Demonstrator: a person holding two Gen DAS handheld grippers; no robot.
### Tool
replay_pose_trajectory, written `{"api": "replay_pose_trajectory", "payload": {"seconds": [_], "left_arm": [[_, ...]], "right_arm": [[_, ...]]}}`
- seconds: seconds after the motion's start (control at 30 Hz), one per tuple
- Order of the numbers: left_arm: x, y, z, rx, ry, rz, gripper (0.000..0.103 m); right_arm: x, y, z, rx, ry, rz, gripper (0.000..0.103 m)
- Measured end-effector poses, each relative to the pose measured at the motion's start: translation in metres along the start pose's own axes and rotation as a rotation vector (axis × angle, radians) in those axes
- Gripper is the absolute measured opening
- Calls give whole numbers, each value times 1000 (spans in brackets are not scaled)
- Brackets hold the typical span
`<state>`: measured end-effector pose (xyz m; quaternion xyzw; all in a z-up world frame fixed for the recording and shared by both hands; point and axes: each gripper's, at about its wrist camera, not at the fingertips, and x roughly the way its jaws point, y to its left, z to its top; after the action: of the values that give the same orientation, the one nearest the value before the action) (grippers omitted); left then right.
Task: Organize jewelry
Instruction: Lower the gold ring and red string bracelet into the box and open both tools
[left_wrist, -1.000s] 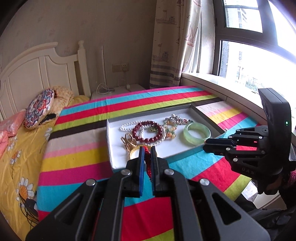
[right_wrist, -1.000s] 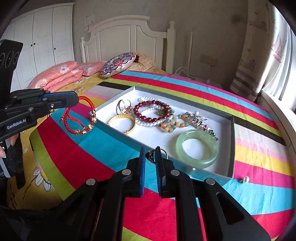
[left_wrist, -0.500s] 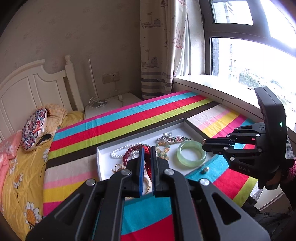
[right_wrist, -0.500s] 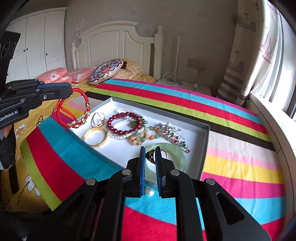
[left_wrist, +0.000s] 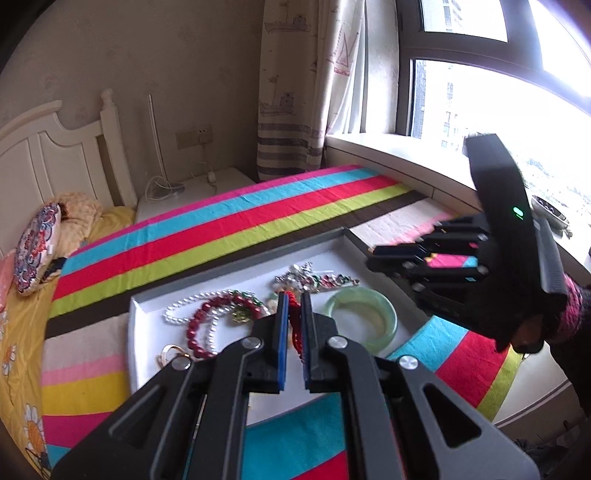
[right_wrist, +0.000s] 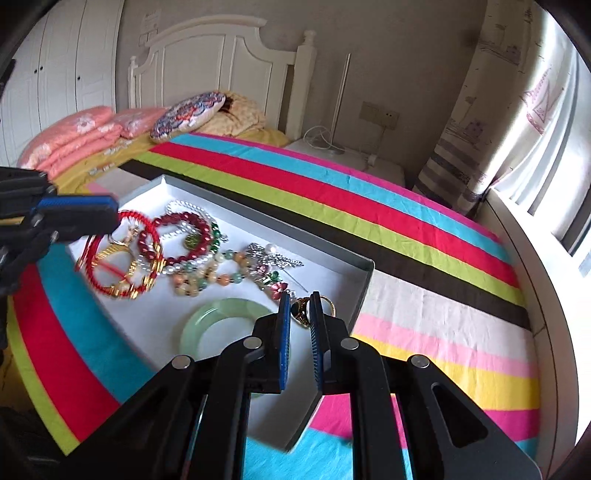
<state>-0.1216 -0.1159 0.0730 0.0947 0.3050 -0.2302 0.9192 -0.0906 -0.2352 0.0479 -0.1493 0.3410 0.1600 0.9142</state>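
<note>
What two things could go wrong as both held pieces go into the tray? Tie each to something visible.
1. The red cord bracelet hangs from the left hand-held gripper right over the bead bracelets; released there, it may tangle with them.
2. The ring in the right hand-held gripper sits near the tray's corner wall; dropped there, it could bounce onto the striped cloth.

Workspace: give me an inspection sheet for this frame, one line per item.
Surface: bed under a rainbow-striped cloth.
Job's things: shallow white tray holds a pale green jade bangle, dark red bead bracelet, pearl strand, jewelled brooch.
Clutter: nothing seen.
Grippers: left gripper shut on a red cord bracelet with gold charms; right gripper shut on a gold ring.
Cables: white cord on the nightstand.
Surroundings: headboard, pillows, curtain, window.
</note>
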Motion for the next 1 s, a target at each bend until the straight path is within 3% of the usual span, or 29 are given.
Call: {"api": "replay_pose_trajectory", "payload": {"seconds": [0.17, 0.33, 0.4, 0.47, 0.5, 0.53, 0.6, 0.67, 0.83, 1.0], "left_arm": [[24, -6, -9, 22, 57, -1, 6], [44, 12, -20, -14, 122, 19, 9], [47, 19, -25, -38, 138, 21, 21], [44, 25, -27, -51, 131, 36, 66], [40, 27, -28, -55, 115, 48, 72], [35, 28, -29, -58, 101, 59, 75], [28, 31, -29, -65, 96, 80, 76], [16, 33, -31, -75, 72, 120, 86], [-21, 28, -42, -106, -12, 193, 98], [-43, 3, -60, -118, -34, 145, 101]], "right_arm": [[38, -7, 15, -32, 60, -12, 13], [76, -18, 18, -18, 144, 3, 13], [82, -20, 18, -4, 160, 15, 13], [83, -25, 19, 26, 158, 32, 14], [82, -27, 19, 43, 156, 43, 20], [79, -28, 19, 57, 145, 50, 24], [68, -32, 21, 87, 113, 75, 46], [47, -40, 24, 141, 55, 134, 55], [-32, -61, 32, 221, -145, 201, 55], [-98, -60, 3, 247, -274, 166, 59]]}}
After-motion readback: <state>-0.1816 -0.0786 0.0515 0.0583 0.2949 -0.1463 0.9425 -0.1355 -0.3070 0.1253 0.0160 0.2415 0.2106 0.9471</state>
